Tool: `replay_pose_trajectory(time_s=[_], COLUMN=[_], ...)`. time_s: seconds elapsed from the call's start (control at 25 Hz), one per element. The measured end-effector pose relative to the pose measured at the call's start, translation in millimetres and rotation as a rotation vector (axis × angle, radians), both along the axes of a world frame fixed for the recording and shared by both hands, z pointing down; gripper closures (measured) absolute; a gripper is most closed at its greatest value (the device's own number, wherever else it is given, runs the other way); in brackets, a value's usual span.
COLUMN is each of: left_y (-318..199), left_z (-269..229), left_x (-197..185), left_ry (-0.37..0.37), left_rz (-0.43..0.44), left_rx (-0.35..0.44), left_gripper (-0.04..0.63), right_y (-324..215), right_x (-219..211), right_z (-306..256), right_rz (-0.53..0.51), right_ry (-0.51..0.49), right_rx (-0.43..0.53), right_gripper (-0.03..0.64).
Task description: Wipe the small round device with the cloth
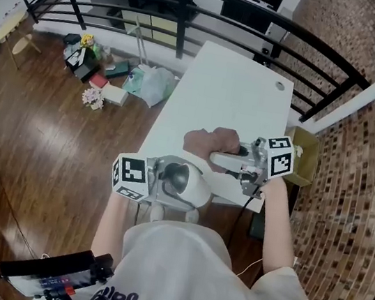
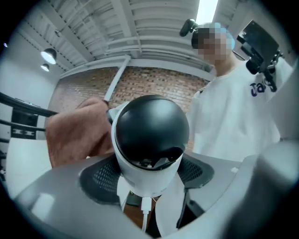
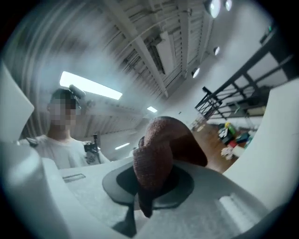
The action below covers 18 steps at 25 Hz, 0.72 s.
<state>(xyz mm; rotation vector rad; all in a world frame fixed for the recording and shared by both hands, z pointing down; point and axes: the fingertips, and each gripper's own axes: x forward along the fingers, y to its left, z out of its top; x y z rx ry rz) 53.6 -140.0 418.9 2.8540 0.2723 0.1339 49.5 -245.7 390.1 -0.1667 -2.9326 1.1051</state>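
The small round device [image 1: 180,178] is white with a glossy black dome [image 2: 150,131], and a white cable [image 2: 146,211] hangs from its base. My left gripper [image 1: 167,186] is shut on its white body, one black pad on each side, holding it in the air near the table's front edge. A brown cloth [image 1: 208,141] is bunched in my right gripper [image 1: 216,159], whose jaws are shut on its folds [image 3: 156,156]. In the left gripper view the cloth [image 2: 77,133] lies close against the device's left side; whether it touches I cannot tell.
A white table [image 1: 232,93] stretches ahead, with a black railing [image 1: 194,20] behind it. Bags, boxes and flowers [image 1: 107,76] clutter the wood floor at the left. A cardboard box [image 1: 304,157] stands right of the table. The person's white shirt [image 2: 233,112] fills the space behind the device.
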Motion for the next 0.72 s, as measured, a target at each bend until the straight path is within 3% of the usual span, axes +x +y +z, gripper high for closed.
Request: replay_pose_trajectory(time_s=[0.16, 0.28, 0.4, 0.6, 0.72], left_y=[6.7, -1.2, -18.3, -59.3, -64.9], left_z=[-9.8, -10.0, -13.5, -1.4, 6.2], left_x=[-0.3, -5.9, -12.7, -28.5, -29.3], left_ry=[0.035, 0.042, 0.072, 0.07, 0.009], left_rz=[0.059, 0.021, -0.079, -0.275, -0.302], left_rx=[0.009, 0.011, -0.026, -0.065, -0.045], left_gripper=[0.204, 0.204, 0.204, 0.204, 0.204], right_y=[30.5, 33.8, 43.8, 88.5, 106.5], right_x=[-25.9, -25.6, -15.9, -37.9, -46.8], right_z=[5.2, -6.4, -22.8, -14.4, -1.7], right_rz=[-0.245, -0.291, -0.299, -0.373, -0.414], right_ry=[-0.105, -0.152, -0.157, 0.047, 0.116], right_rx=[-0.062, -0.088, -0.04, 0.093, 0.111], right_gripper=[0.591, 0.591, 0.592, 0.592, 0.592])
